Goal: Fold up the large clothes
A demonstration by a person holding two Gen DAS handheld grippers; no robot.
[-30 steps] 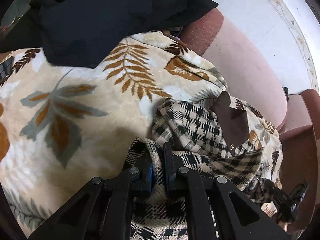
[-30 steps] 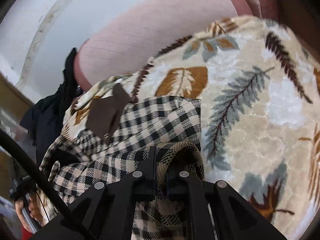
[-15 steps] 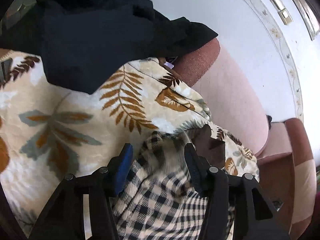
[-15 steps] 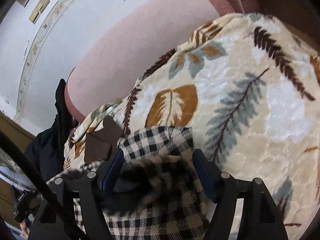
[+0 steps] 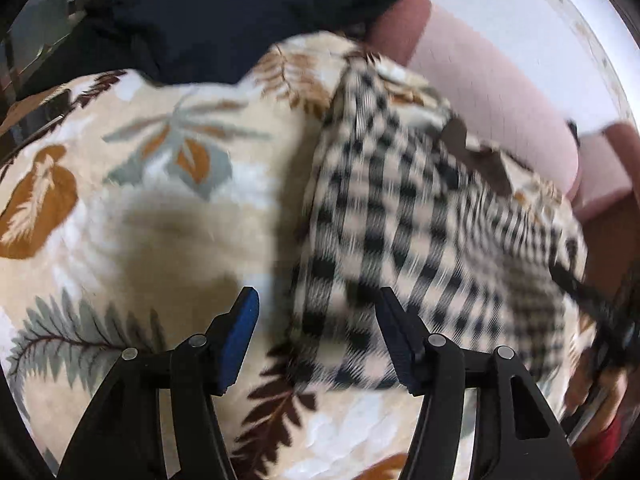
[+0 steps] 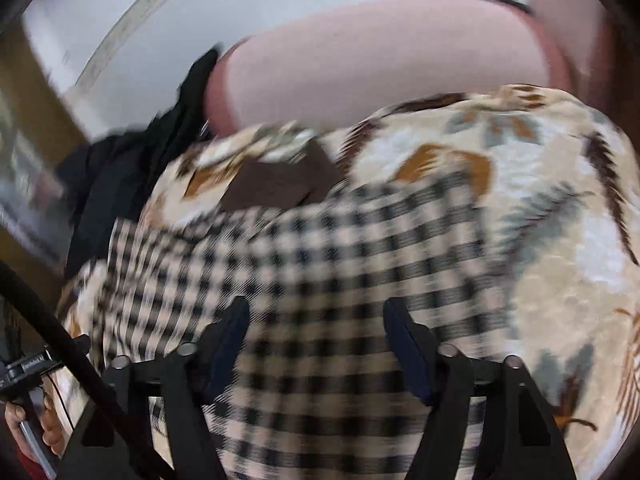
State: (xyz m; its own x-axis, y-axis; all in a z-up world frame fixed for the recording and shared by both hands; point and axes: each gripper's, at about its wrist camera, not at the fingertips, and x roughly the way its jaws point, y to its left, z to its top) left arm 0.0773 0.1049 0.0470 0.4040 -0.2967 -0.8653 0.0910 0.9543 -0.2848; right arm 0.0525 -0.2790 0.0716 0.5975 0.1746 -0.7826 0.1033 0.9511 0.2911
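A black-and-cream checked garment with a brown collar lies folded on a cream leaf-print blanket. My left gripper is open and empty, above the garment's near left edge. In the right wrist view the same garment lies below my right gripper, which is open and empty over the cloth. The brown collar points toward the sofa back. Both views are motion-blurred.
A pink sofa back rises behind the blanket. A heap of dark clothing lies at the blanket's far left; it also shows in the right wrist view. A hand holding the other gripper shows at the lower left.
Both grippers were shut on the checked garment a second ago. They have opened, let go of it and pulled back, leaving the garment lying on the blanket.
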